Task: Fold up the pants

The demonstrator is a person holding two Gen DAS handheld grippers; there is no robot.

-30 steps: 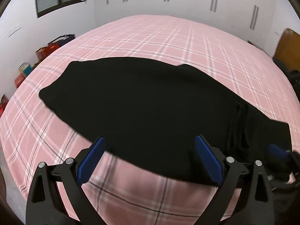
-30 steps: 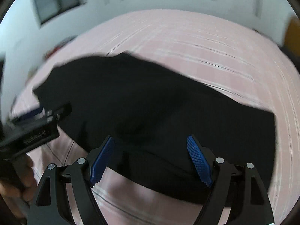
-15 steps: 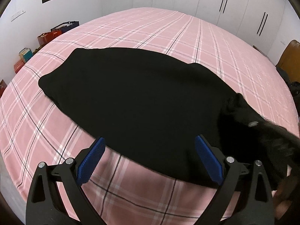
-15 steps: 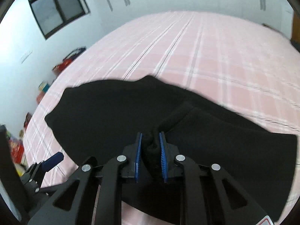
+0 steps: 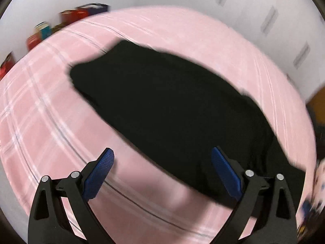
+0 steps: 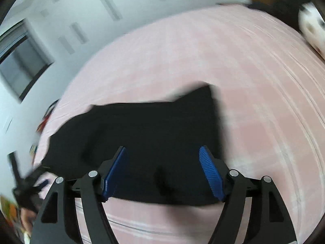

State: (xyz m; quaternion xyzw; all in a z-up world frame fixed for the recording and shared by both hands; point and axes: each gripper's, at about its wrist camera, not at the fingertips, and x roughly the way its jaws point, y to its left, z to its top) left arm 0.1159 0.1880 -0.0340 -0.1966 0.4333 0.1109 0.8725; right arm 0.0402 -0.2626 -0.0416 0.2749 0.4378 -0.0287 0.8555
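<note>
Both views are smeared, so the plaid lines of the pink bedspread [image 5: 50,122] and every edge of the black pants [image 5: 172,111] read soft, and no seam, waistband or fold line can be made out in the dark cloth.

In the left wrist view the left gripper [image 5: 162,172] stands wide apart with nothing between its blue pads [image 5: 99,174]; one pad hangs over bare bedspread, the other over the near edge of the pants, and contact cannot be judged. The pants stretch away diagonally, their right end cut off by blur. Only this view shows the coloured boxes [image 5: 71,16] along the far wall.

In the right wrist view the right gripper [image 6: 162,174] has just been opening; its jaws stand wide over the pants [image 6: 152,132], gripping nothing. A window [image 6: 22,65] and wardrobe doors [image 6: 113,8] lie beyond.
</note>
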